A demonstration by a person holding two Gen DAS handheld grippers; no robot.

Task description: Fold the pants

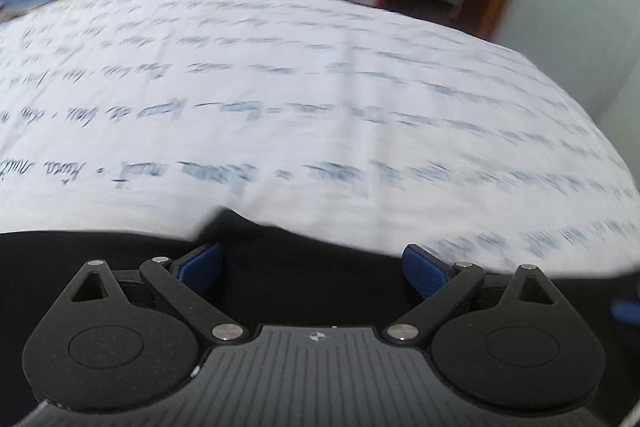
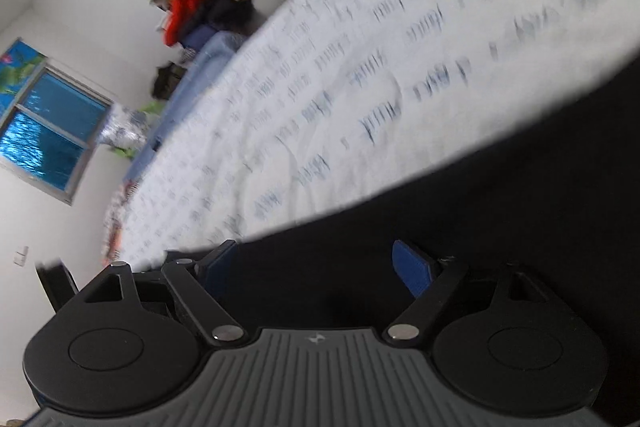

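Hovering over black pants (image 1: pixel 304 267) on printed bedsheet (image 1: pixel 320 99).
L gripper (image 1: pixel 312 263) & R gripper (image 2: pixel 316 267) jaws spread wide, holding nothing; motion blur, pants mostly cut off.

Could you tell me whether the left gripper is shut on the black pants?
No, the left gripper is open, its blue pads standing wide apart over the black pants on the sheet.

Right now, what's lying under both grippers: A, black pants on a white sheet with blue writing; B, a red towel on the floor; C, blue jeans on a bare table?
A: both open grippers, left and right, sit over the black pants, which lie on the white sheet printed with blue writing.
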